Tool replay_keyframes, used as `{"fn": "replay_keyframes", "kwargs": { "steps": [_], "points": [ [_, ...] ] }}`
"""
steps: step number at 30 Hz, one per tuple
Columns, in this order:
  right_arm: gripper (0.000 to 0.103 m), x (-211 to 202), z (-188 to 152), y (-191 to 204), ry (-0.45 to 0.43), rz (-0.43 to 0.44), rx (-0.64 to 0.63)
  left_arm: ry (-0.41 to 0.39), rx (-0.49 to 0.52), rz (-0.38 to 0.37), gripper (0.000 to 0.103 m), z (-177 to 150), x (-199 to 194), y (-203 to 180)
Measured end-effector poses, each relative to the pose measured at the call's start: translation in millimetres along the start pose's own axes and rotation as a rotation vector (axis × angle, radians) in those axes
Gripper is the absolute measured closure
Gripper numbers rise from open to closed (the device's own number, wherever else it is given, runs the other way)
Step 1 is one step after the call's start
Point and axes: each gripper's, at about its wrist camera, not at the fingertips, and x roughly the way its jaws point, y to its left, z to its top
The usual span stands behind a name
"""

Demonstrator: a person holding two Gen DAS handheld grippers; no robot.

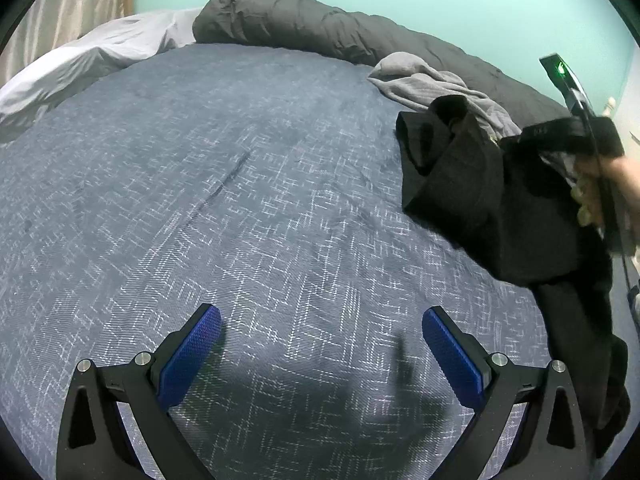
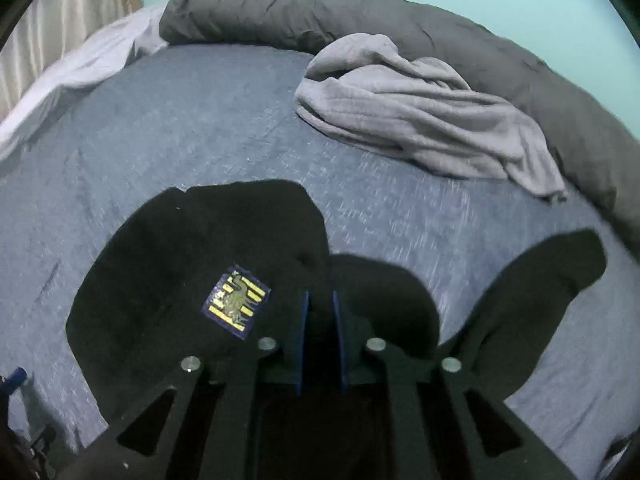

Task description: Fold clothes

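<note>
Right gripper (image 2: 320,320) jaws clamped on black garment (image 2: 168,280) draped ahead and beside them over the bed (image 2: 120,140), left gripper (image 1: 320,344) jaws spread wide, empty, grey garment (image 2: 420,120) beyond.

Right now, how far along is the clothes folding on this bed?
Nothing looks folded yet. In hand: the right gripper is shut on the black garment, lifted and bunched above the bed. The left gripper is open and empty. Left: folding the black garment, then the crumpled grey garment by the dark duvet.
</note>
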Motion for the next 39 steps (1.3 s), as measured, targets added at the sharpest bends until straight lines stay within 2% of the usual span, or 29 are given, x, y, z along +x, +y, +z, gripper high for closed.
{"fn": "replay_keyframes", "kwargs": {
  "steps": [4, 7, 9, 12, 20, 32, 36, 39],
  "points": [
    [0.069, -32, -13, -14, -0.112, 0.066, 0.107, -0.007, -0.012, -0.032, 0.0, 1, -1, -1],
    [0.068, -59, -27, -19, -0.181, 0.098, 0.15, -0.017, 0.013, -0.049, 0.0, 2, -3, -10],
    [0.065, -80, -48, -20, -0.21, 0.14, 0.174, -0.021, 0.027, -0.056, 0.0, 2, -3, -17],
    [0.064, -100, -85, -20, -0.208, 0.174, 0.188, -0.015, 0.041, -0.063, 0.0, 1, -2, -24],
    [0.064, -111, -180, -13, -0.085, 0.223, 0.255, -0.001, 0.091, -0.069, 0.0, -3, 0, -42],
    [0.054, -152, -256, -13, -0.209, 0.268, 0.386, -0.013, 0.143, -0.136, 0.0, -12, -5, -78],
    [0.054, -142, -274, -22, -0.212, 0.302, 0.449, -0.013, 0.141, -0.122, 0.0, -13, -5, -82],
    [0.054, -139, -284, -27, -0.227, 0.294, 0.471, -0.016, 0.129, -0.127, 0.0, -14, -5, -83]
  ]
}}
